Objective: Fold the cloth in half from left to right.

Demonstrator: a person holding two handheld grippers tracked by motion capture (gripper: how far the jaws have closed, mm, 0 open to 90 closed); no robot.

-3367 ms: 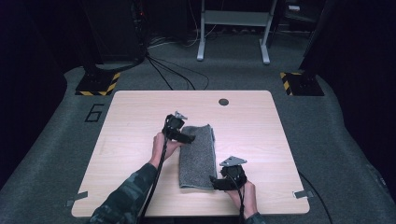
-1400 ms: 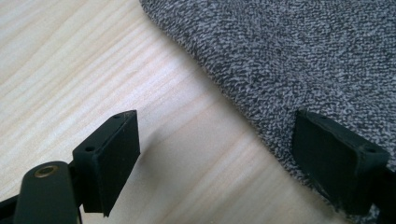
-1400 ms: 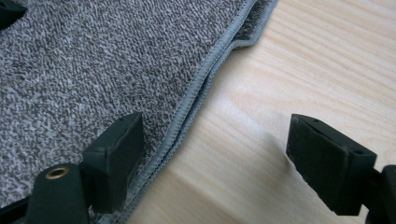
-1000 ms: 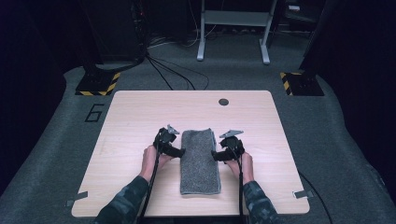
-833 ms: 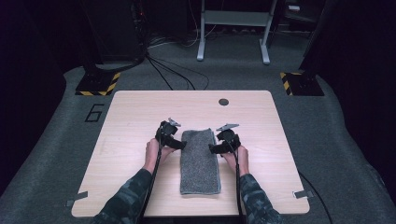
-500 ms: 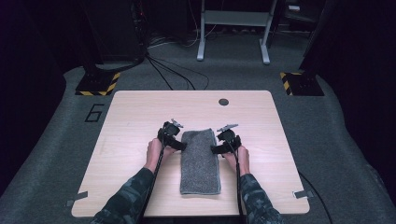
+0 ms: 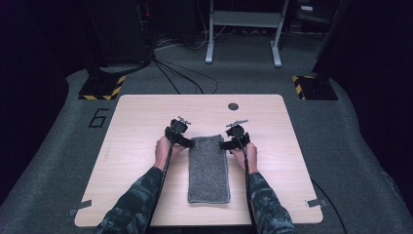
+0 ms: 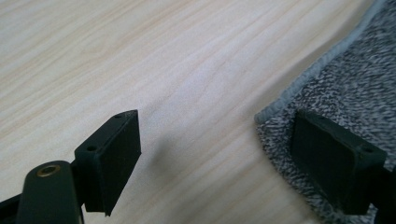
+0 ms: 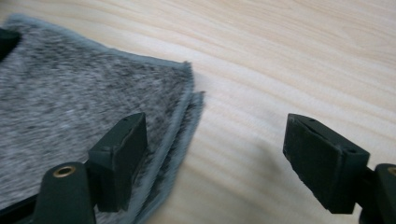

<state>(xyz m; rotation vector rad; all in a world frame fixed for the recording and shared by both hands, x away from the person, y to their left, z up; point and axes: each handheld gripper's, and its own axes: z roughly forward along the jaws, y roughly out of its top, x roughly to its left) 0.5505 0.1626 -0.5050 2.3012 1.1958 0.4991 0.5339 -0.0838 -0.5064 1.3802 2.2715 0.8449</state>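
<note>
Folding step: both spread grippers, left gripper [image 7: 187, 142] and right gripper [image 7: 225, 145], straddle the folded grey terry towel's [image 7: 209, 168] 12 o'clock corners; next, each likely pinches its corner

A speckled grey towel [image 7: 209, 168] lies on the pale wood-grain table [image 7: 136, 122].

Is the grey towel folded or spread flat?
Folded. The towel lies as a narrow strip, and the right gripper view shows two stacked hemmed layers at its corner.

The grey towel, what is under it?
The grey towel is folded, so a second layer peeks out under its top corner. Below that lies the wooden table. Whatever might sit between the layers is covered.
</note>
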